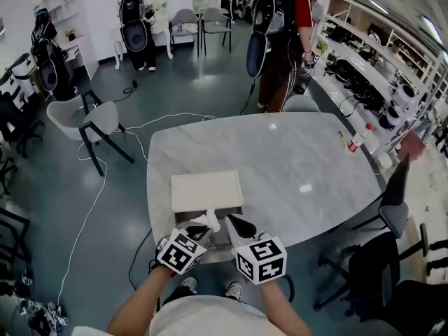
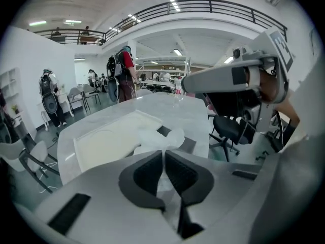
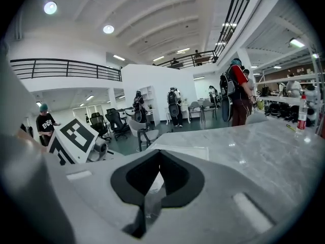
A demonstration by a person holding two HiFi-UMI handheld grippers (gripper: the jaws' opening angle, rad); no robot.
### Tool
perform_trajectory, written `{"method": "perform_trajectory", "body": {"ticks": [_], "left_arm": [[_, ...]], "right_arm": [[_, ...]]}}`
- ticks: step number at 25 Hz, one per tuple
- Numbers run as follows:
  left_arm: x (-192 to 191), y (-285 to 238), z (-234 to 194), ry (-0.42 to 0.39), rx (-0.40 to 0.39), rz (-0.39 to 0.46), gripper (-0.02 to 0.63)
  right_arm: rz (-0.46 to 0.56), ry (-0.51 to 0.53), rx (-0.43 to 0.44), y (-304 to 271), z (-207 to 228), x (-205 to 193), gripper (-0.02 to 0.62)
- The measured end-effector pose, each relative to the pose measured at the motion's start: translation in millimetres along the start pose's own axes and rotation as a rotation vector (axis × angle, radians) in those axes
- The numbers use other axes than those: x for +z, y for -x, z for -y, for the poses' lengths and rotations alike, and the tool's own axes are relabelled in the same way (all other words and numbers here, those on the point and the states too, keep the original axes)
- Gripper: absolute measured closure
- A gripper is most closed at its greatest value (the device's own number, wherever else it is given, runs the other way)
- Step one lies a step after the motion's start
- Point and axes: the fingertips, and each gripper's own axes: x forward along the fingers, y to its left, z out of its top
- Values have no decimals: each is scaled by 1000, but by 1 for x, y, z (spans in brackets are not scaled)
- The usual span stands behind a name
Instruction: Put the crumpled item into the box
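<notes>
A flat cream box (image 1: 206, 191) lies on the marble table (image 1: 294, 166) near its front edge, with a dark part (image 1: 229, 211) at its near side. My left gripper (image 1: 201, 228) is shut on a white crumpled item (image 1: 208, 220) just above that dark part. In the left gripper view the crumpled item (image 2: 158, 138) sticks out past the closed jaws of the left gripper (image 2: 163, 153), over the box (image 2: 109, 142). My right gripper (image 1: 233, 222) hovers beside it, shut, with nothing seen between its jaws. The right gripper (image 3: 159, 155) points across the table toward the box (image 3: 185, 152).
A bottle with a red cap (image 1: 358, 138) stands at the table's far right edge, also in the right gripper view (image 3: 302, 111). A person (image 1: 285, 40) stands beyond the table. Chairs (image 1: 392, 205) ring the table and cables (image 1: 91, 208) run over the floor at left.
</notes>
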Motion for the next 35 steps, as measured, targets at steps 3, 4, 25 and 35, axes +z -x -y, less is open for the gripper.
{"method": "perform_trajectory", "body": {"ticks": [3, 4, 25, 35], "left_arm": [[-5, -11, 2, -48, 20, -44, 584], [-7, -14, 4, -59, 23, -58, 584], [-42, -65, 7, -184, 30, -318, 583], [-45, -70, 9, -184, 18, -322, 583]], "right_arm": [[-8, 5, 30, 2, 5, -6, 591], [-12, 5, 38, 3, 7, -9, 591], [-65, -3, 106, 2, 26, -33, 591], [-73, -18, 86, 8, 30, -40, 591]]}}
